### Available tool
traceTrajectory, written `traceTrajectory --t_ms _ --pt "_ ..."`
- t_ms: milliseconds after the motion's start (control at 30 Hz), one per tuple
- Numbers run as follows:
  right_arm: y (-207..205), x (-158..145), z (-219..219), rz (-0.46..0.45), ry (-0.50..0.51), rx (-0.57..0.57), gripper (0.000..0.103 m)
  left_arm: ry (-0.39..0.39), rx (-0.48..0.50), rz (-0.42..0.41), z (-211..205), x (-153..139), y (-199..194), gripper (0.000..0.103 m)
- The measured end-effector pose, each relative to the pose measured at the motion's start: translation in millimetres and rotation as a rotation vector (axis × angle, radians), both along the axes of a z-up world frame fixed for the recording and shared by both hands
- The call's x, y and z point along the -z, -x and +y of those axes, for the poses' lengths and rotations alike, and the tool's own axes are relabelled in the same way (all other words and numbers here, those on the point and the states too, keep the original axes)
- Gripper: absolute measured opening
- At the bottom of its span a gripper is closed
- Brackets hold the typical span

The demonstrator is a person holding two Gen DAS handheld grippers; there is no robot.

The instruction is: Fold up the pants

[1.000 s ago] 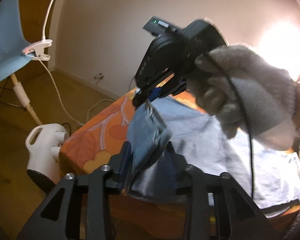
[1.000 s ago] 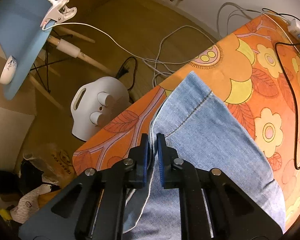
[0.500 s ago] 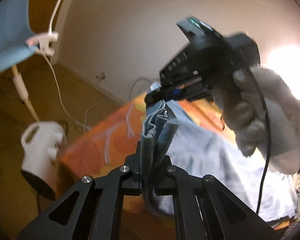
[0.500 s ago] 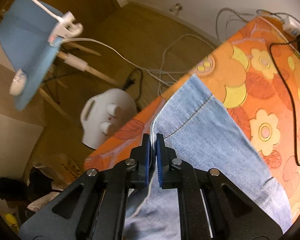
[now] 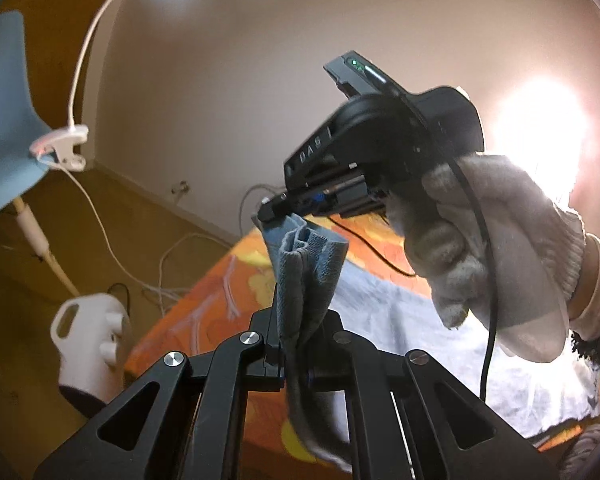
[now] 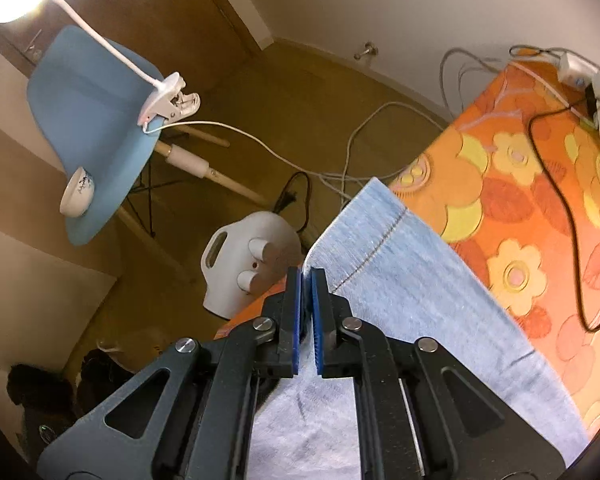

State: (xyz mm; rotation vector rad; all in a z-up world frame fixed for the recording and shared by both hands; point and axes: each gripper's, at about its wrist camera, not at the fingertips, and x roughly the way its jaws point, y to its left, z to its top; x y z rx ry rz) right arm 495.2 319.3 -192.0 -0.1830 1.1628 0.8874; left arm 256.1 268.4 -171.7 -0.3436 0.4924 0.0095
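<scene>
I hold a gripper in each hand, and both are clamped on the light blue denim pants (image 6: 416, 304). My left gripper (image 5: 290, 354) pinches a bunched fold of the hem between its closed jaws, the cloth standing up in pleats above the fingertips. My right gripper (image 6: 306, 320) is closed on the edge of the same leg end, its blue pads (image 6: 297, 320) pressing the denim from both sides. In the left wrist view my gloved right hand (image 5: 492, 248) carries that gripper just above the bunched cloth. The rest of the pants lies spread on the orange flowered tablecloth (image 6: 520, 208). On the floor beside the table stands a white heater (image 6: 248, 264), near a blue chair (image 6: 88, 132) with a clip lamp (image 6: 168, 104)
</scene>
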Motion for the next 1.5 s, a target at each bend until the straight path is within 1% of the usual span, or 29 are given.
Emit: traceTrajectory --t_ms 67,167,300,433,533,667,867,967,1000,1167,1233,1367,1500 --pt "2.0 -2.6 -4.1 0.004 -0.013 -0.001 0.006 0.002 0.009 0.0 -2.6 -4.9 3.9 0.005" --pt "5.1 -17.6 -15.1 -0.005 -0.033 0.0 0.006 -0.016 0.033 -0.018 -10.8 -20.3 8.1 0.005" --pt "11.0 -50.4 -42.8 -0.025 -0.074 0.029 0.006 -0.044 0.085 -0.051 -35.6 -46.0 16.1 0.005" --pt "19.4 -82.0 -72.7 -0.053 -0.089 0.058 0.006 -0.064 0.14 -0.075 -66.0 -68.3 22.1 0.005" --pt "25.6 -103.6 -98.8 -0.082 -0.103 0.084 0.006 -0.061 0.168 -0.088 -80.0 -78.1 24.2 0.005" --pt "31.5 -117.9 -137.6 -0.099 -0.115 0.12 0.006 -0.067 0.209 -0.085 -104.6 -82.3 26.2 0.005" --pt "34.6 -115.5 -197.4 -0.102 -0.123 0.181 0.006 -0.065 0.273 -0.061 -139.8 -74.4 26.7 0.005" --pt "36.5 -113.8 -225.4 -0.109 -0.13 0.206 0.006 -0.058 0.309 -0.06 -160.6 -72.3 26.1 0.005" --pt "37.2 -113.6 -240.9 -0.11 -0.137 0.222 0.006 -0.057 0.319 -0.061 -165.4 -71.0 24.8 0.005" --pt "44.7 -113.3 -299.0 -0.128 -0.153 0.286 0.006 -0.044 0.399 -0.074 -212.4 -65.5 26.3 0.005" --pt "46.9 -111.0 -331.8 -0.131 -0.161 0.323 0.006 -0.044 0.438 -0.083 -232.7 -62.7 26.8 0.005" --pt "52.1 -94.9 -392.8 -0.105 -0.17 0.402 0.006 -0.037 0.514 -0.082 -271.8 -54.1 27.8 0.005" --pt "52.6 -66.7 -448.8 -0.051 -0.172 0.484 0.006 -0.05 0.58 -0.051 -305.2 -39.8 27.8 0.005"
